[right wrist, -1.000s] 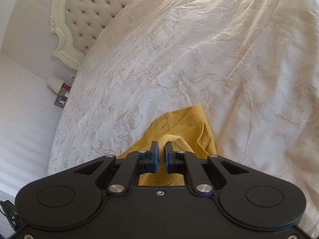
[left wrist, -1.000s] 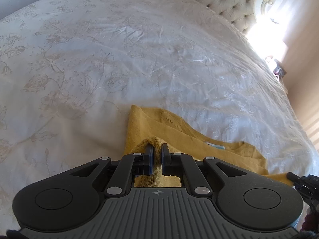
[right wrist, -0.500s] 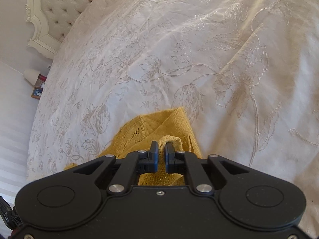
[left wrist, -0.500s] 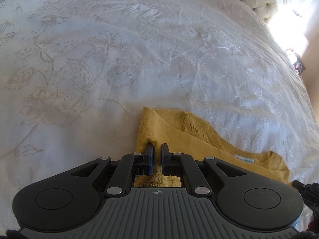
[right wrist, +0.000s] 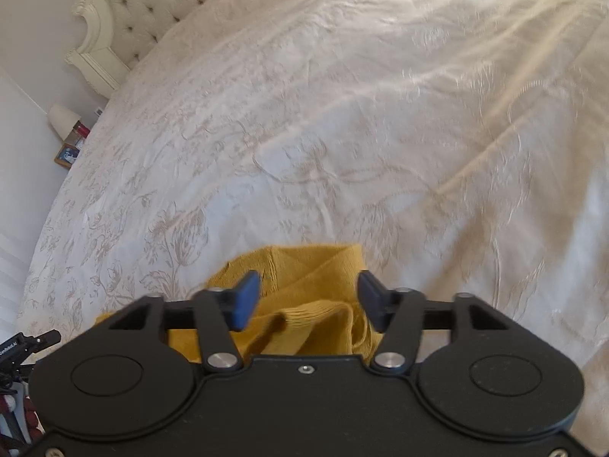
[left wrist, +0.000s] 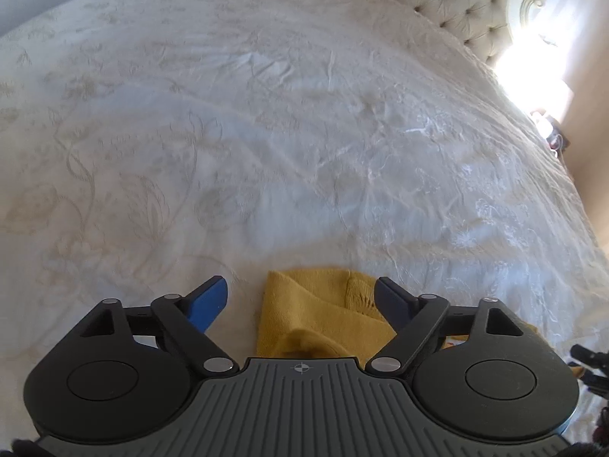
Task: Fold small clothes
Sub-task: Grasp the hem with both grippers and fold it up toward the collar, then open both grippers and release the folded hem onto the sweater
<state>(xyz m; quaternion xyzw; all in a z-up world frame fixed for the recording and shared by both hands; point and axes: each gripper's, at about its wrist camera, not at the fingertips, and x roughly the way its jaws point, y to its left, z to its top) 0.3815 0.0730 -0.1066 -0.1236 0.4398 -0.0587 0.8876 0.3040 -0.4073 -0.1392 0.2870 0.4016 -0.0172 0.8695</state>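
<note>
The left gripper (left wrist: 300, 297) and right gripper (right wrist: 309, 297) are both wide open and hold nothing. Between their fingers lies the yellow sweater (left wrist: 323, 316) on the bed (left wrist: 266, 133); it looks soft, light and floppy, so a folded edge is probably best to pinch.

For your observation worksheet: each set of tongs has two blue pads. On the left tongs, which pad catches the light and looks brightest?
On the left tongs, the left-hand pad is bright blue in the light; the right-hand pad looks dark navy beside the yellow sweater.

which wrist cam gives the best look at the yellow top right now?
Right wrist. The yellow top spreads wider there, with its folded layers and ribbed edge visible between the open right gripper. Left wrist shows a narrower piece between the open left gripper.
</note>
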